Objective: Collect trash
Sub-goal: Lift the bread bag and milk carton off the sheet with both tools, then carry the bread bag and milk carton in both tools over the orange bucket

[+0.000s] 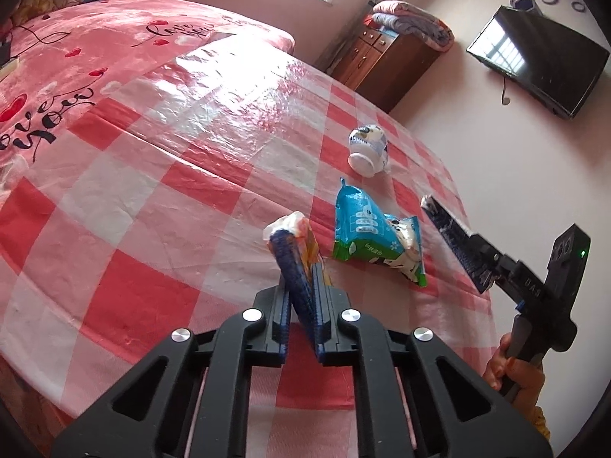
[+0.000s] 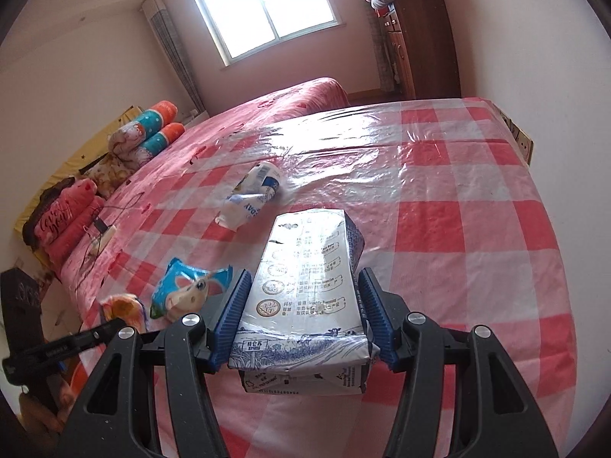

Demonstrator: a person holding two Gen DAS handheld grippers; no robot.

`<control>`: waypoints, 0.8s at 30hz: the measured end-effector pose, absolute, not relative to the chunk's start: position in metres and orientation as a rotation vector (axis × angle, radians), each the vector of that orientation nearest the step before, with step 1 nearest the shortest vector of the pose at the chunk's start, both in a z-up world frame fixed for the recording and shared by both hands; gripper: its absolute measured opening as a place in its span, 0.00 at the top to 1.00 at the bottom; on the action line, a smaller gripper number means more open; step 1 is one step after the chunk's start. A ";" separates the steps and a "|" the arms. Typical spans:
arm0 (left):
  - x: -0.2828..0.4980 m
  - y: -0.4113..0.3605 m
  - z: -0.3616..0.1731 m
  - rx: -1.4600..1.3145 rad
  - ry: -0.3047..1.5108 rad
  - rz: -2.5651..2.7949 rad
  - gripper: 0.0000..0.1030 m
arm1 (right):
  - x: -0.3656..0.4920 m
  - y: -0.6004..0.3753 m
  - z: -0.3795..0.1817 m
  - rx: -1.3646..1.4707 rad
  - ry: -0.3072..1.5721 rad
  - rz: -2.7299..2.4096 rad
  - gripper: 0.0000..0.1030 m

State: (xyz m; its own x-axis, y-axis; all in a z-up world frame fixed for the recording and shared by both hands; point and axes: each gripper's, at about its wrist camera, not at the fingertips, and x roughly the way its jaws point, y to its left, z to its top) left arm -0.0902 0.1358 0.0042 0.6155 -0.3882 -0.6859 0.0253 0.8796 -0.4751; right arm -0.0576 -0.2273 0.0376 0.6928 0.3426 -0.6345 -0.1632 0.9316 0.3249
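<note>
Left wrist view: the left gripper (image 1: 301, 252) is clenched on an orange-and-white wrapper (image 1: 301, 229) above the checked plastic sheet (image 1: 191, 175).
The right gripper (image 2: 301, 305) clasps a milk carton (image 2: 305, 290); a blue wet-wipe pack (image 1: 366, 229) and a white bottle (image 1: 368, 149) lie close ahead, unobstructed.

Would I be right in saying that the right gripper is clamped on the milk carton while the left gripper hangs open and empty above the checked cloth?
Not quite: the left gripper is shut on an orange wrapper, as the left wrist view shows. The right gripper does clamp the milk carton.

glossy plastic tablecloth (image 2: 458, 175), paper carton (image 2: 305, 286)
</note>
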 end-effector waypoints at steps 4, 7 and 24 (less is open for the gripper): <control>-0.102 0.142 0.013 -0.454 0.858 -0.251 0.91 | -0.068 -0.225 0.042 0.234 0.751 0.291 0.43; -0.110 0.147 0.019 -0.460 0.841 -0.252 0.91 | -0.075 -0.224 0.047 0.233 0.743 0.301 0.43; -0.157 0.186 0.038 -0.482 0.778 -0.234 0.91 | -0.109 -0.188 0.072 0.312 0.756 0.491 0.43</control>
State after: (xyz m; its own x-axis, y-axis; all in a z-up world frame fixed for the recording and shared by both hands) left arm -0.1569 0.1864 0.0376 0.6939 -0.3748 -0.6149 0.0269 0.8668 -0.4979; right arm -0.1086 -0.1878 0.0717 0.6236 0.5290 -0.5755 -0.3102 0.8432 0.4390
